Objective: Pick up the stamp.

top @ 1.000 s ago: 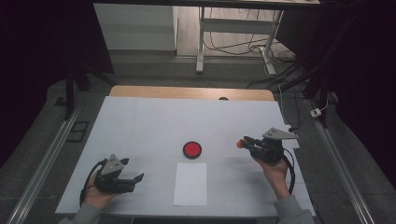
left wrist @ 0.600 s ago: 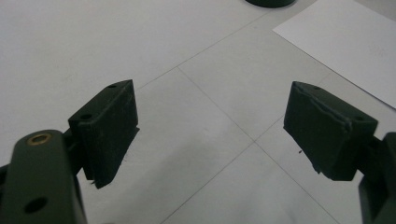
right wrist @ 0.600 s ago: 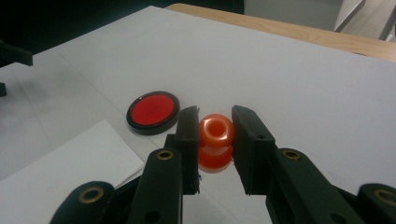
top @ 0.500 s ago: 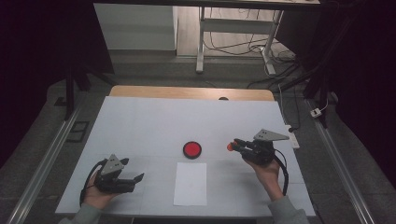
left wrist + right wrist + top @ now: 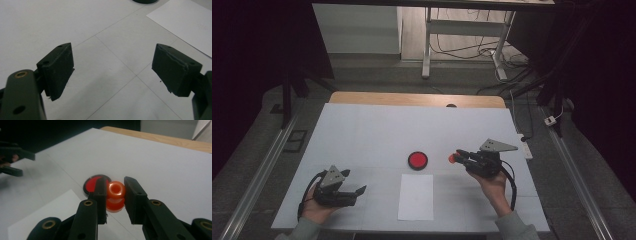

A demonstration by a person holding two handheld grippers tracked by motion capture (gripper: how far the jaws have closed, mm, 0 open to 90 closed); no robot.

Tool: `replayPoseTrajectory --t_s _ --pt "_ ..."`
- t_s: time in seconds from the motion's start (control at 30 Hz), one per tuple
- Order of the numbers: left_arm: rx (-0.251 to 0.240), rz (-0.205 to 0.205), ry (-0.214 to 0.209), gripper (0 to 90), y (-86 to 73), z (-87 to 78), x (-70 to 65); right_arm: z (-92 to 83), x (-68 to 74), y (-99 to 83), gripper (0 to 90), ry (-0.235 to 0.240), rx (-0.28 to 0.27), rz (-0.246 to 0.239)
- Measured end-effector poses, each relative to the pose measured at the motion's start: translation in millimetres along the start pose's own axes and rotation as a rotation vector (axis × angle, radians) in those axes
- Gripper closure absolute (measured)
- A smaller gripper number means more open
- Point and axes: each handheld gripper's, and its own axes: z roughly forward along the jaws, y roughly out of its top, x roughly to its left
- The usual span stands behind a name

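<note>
My right gripper (image 5: 458,157) is shut on a small orange-red spool-shaped piece (image 5: 451,159), held a little above the white table. In the right gripper view the piece (image 5: 115,193) sits upright between the two pads of that gripper (image 5: 115,182), just to the right of a red disc in a black rim (image 5: 93,185). The same disc (image 5: 417,160) lies at the table's middle, left of the piece. My left gripper (image 5: 358,195) rests near the front left, and in its own view the left gripper (image 5: 112,65) stands open with nothing between its jaws.
A white sheet of paper (image 5: 416,196) lies in front of the disc, and its corner (image 5: 185,22) appears ahead of the left gripper. A wooden strip (image 5: 412,98) edges the table at the back. A power strip (image 5: 526,148) hangs at the right edge.
The right gripper has carried the orange-red piece leftward, closer to the red disc. The left gripper has stayed where it was.
</note>
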Motion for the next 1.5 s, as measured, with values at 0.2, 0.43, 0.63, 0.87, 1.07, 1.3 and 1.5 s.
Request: replayPoseTrajectory --t_s 0.2,0.43,0.63,0.87,1.07,1.3,1.5 --pt "0.001 0.0 -0.002 17.9 0.0 0.1 -0.2 2.6 6.9 2.6 71.6 0.02 -0.002 -0.012" --pt "0.001 0.0 -0.002 17.9 0.0 0.5 -0.4 8.2 14.8 3.1 71.5 0.038 0.01 -0.027" --pt "0.002 0.001 -0.002 17.9 0.0 0.7 -0.6 14.2 22.1 2.6 71.6 0.054 0.021 -0.037" --pt "0.004 0.002 -0.003 17.9 0.2 1.1 -1.2 21.1 30.2 1.7 71.6 0.075 0.029 -0.048" --pt "0.004 0.002 -0.002 17.9 0.3 1.2 -1.3 26.1 37.2 1.5 71.6 0.096 0.032 -0.056" --pt "0.003 0.003 -0.003 17.9 0.4 1.4 -1.5 34.7 48.3 -0.1 71.6 0.123 0.038 -0.065" --pt "0.004 0.005 -0.002 17.9 0.6 1.8 -1.6 40.0 54.5 -1.8 71.5 0.147 0.043 -0.07"
